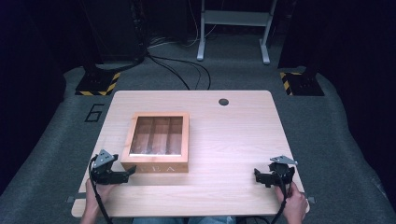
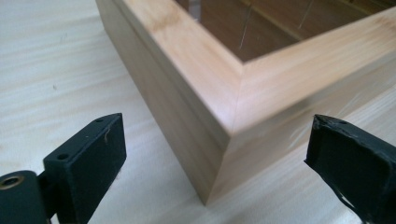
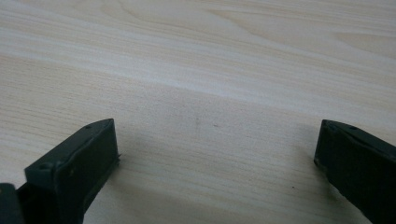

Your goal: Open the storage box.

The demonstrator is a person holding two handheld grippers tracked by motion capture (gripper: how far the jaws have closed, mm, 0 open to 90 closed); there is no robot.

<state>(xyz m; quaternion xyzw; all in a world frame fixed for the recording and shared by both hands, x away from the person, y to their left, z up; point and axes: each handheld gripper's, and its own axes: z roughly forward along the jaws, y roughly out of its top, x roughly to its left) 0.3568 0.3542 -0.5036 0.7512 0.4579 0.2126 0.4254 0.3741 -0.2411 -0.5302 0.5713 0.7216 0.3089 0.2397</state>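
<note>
A wooden tea box (image 1: 158, 142) with a glass window lid stands left of the table's middle, lid down, its front side lettered. My left gripper (image 1: 124, 174) is open at the box's near left corner. In the left gripper view that corner (image 2: 224, 116) stands between the two spread jaws without touching them. My right gripper (image 1: 258, 176) rests open low over bare wood near the table's front right, far from the box. Its jaws are wide apart over plain tabletop (image 3: 210, 107), with nothing between them.
The light wooden table (image 1: 233, 140) has a round cable hole (image 1: 223, 101) at the back. Beyond it lie floor cables (image 1: 177, 70), a white stand's legs (image 1: 233, 28) and two yellow-black striped bases (image 1: 98, 84).
</note>
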